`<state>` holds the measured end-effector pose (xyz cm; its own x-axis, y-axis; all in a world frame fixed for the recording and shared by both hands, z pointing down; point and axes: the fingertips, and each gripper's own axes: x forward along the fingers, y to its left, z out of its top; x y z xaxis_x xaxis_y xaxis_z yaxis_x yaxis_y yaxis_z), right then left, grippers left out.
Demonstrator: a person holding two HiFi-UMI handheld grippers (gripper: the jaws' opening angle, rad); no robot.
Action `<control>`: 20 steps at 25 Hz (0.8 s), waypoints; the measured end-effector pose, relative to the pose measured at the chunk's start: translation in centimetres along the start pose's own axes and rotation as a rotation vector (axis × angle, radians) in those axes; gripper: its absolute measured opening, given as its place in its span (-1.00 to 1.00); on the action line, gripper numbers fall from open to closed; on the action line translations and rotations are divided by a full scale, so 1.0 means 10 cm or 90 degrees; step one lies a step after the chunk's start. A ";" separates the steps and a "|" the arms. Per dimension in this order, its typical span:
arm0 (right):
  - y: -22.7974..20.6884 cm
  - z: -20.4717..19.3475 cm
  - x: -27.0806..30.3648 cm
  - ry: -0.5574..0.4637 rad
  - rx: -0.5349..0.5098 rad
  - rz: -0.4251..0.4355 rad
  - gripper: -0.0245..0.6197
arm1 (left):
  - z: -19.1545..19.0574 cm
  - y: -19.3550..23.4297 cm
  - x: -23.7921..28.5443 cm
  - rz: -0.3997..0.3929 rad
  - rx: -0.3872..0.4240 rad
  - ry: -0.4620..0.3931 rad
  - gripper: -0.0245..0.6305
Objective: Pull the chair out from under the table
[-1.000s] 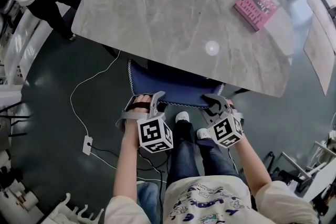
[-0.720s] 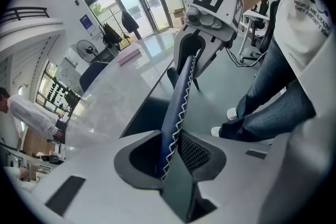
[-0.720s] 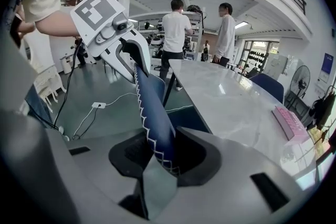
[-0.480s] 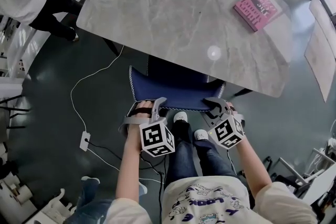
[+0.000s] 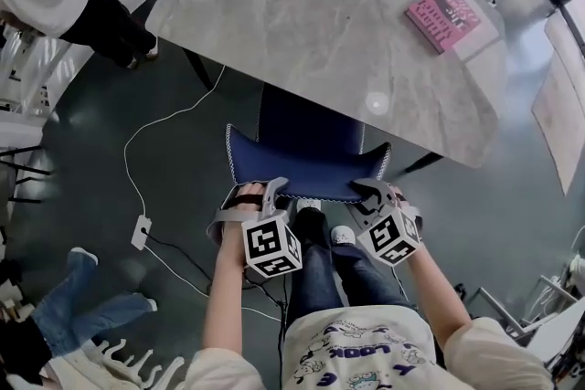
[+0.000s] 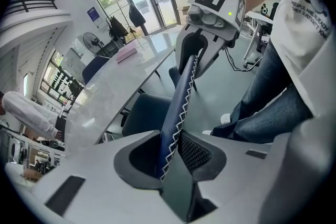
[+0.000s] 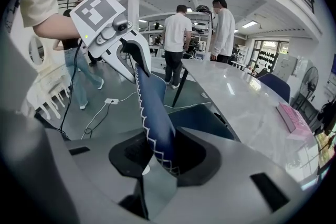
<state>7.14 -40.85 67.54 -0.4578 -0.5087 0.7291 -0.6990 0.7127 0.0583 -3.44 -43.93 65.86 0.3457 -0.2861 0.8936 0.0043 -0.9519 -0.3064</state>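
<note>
Left hand-held gripper (image 5: 275, 188) and right hand-held gripper (image 5: 366, 193) clamp opposite ends of the chair (image 5: 306, 162) backrest, to draw it squarely from under the counter (image 5: 302, 14).

On the front of the person's white shirt (image 5: 364, 344), the head view shows a cartoon print with the word "LOOK" in thick capitals, upside down from the camera. In the left gripper view the same shirt (image 6: 310, 13) has a line of small capitals along its print, too bent to read with certainty. The pink book (image 5: 445, 16) on the table (image 5: 302, 23) has dark lettering on its cover, too small to make out. A blue sign (image 6: 93, 12) on the wall by the glass doors cannot be read.
</note>
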 end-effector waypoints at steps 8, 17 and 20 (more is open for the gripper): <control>0.37 -0.28 -0.28 -0.001 -0.030 0.032 -0.56 | 0.07 -0.59 -0.16 0.015 -0.038 0.021 -0.56; 0.72 -0.55 -0.55 -0.002 -0.067 0.066 -0.56 | 0.14 -1.16 -0.33 0.021 -0.081 0.039 -0.57; 0.84 -0.59 -0.60 -0.001 -0.073 0.072 -0.56 | 0.12 -1.30 -0.38 0.024 -0.089 0.041 -0.57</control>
<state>7.26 -28.89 67.67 -0.5306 -0.4233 0.7343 -0.5762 0.8155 0.0537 -3.66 -30.32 66.07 0.2815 -0.3244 0.9030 -0.1392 -0.9450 -0.2961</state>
